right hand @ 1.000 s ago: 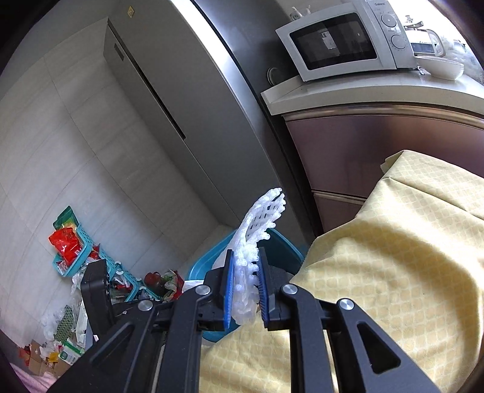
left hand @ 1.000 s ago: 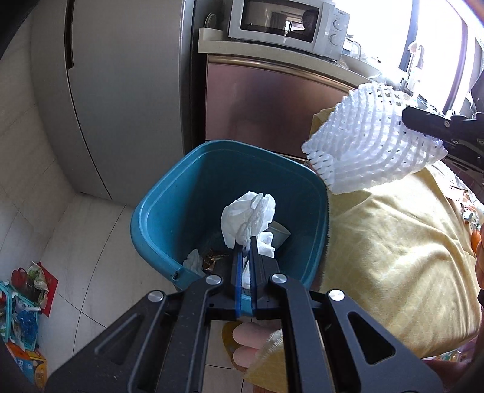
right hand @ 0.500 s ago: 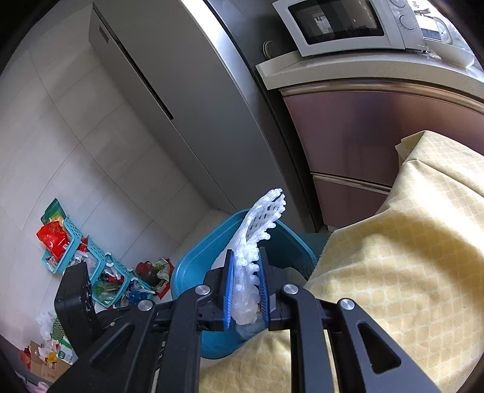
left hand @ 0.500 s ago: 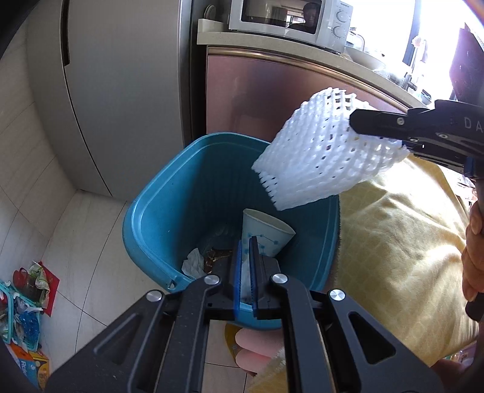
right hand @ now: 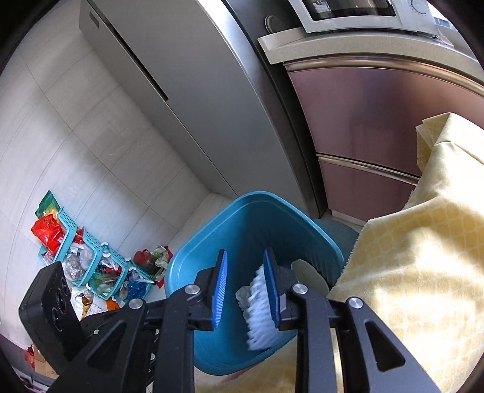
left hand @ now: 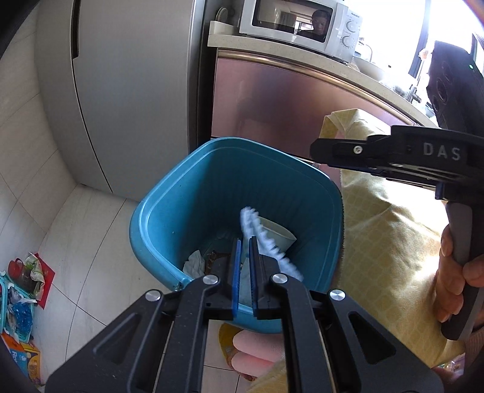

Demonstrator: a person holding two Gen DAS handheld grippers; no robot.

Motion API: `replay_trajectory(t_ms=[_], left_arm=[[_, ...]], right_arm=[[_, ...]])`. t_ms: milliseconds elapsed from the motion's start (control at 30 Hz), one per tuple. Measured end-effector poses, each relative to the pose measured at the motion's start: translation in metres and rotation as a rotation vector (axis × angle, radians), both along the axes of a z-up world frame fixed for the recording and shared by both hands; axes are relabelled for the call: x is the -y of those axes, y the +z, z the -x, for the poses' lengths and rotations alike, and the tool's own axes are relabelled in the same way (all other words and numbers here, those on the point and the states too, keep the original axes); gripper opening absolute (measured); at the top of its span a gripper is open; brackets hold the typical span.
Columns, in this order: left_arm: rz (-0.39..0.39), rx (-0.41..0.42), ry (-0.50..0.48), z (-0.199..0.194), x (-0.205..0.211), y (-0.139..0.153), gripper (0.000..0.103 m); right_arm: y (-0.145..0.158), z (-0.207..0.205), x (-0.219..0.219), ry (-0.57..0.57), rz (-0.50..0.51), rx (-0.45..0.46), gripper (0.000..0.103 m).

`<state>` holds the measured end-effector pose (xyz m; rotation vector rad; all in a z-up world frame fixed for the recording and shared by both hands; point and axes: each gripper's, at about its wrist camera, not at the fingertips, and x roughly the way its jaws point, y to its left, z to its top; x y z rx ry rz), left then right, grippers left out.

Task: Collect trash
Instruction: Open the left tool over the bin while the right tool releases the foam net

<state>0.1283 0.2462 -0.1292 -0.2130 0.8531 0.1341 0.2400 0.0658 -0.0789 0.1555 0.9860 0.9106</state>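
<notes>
Kitchen floor tiles run pale under a grey fridge (left hand: 121, 99), and a microwave (left hand: 298, 28) sits on the counter above pinkish cabinet fronts. Between the fridge and a table draped in a yellow cloth (right hand: 423, 241) stands the blue bin (left hand: 151, 217), tipped toward the cameras.

The right gripper (right hand: 244, 288) hangs over the bin's mouth with its fingers spread apart. The white foam net (right hand: 258, 311) shows blurred beside the right-hand blue pad; whether it touches the pad or is already free cannot be told. In the left wrist view the same net (left hand: 266, 238) appears as a smeared white streak inside the bin, beside a paper cup (left hand: 276, 234) and above a crumpled tissue (left hand: 193, 263) near the bottom.

The left gripper (left hand: 245, 270) has its fingers nearly together with only a narrow slot between the pads. The bin's near rim lies in line with that slot, but the frames do not settle whether they pinch it or merely sit in front of it.

The net looks very light, soft and springy: it would squash flat under any pinch and spring back, and its open mesh could snag on the ribbed pads. It is best taken across its middle or a folded edge, with a wide release. The bin looks like stiff, smooth plastic, easiest held by the rolled rim. Loose wrappers and baskets (right hand: 81, 257) crowd the floor beyond.
</notes>
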Motion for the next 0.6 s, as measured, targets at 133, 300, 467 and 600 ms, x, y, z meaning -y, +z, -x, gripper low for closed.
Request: replay_trajectory(t_ms=[133, 300, 467, 600], left_arm=[[0.009, 0.013, 0.003, 0.004, 0.001, 0.003, 0.008], [0.015, 0.046, -0.012, 0.007, 0.003, 0.012, 0.012], [0.023, 0.086, -0.048, 0.012, 0.013, 0.028, 0.028], [0.033, 0.124, -0.106, 0.014, 0.033, 0.042, 0.033]], right_arm=[[0.001, 0.002, 0.015, -0.010, -0.016, -0.003, 0.028], [0.008, 0.011, 0.038, -0.019, -0.034, 0.014, 0.031], [0.021, 0.026, 0.070, -0.040, -0.057, 0.056, 0.037], [0.030, 0.043, 0.103, -0.073, -0.077, 0.097, 0.039]])
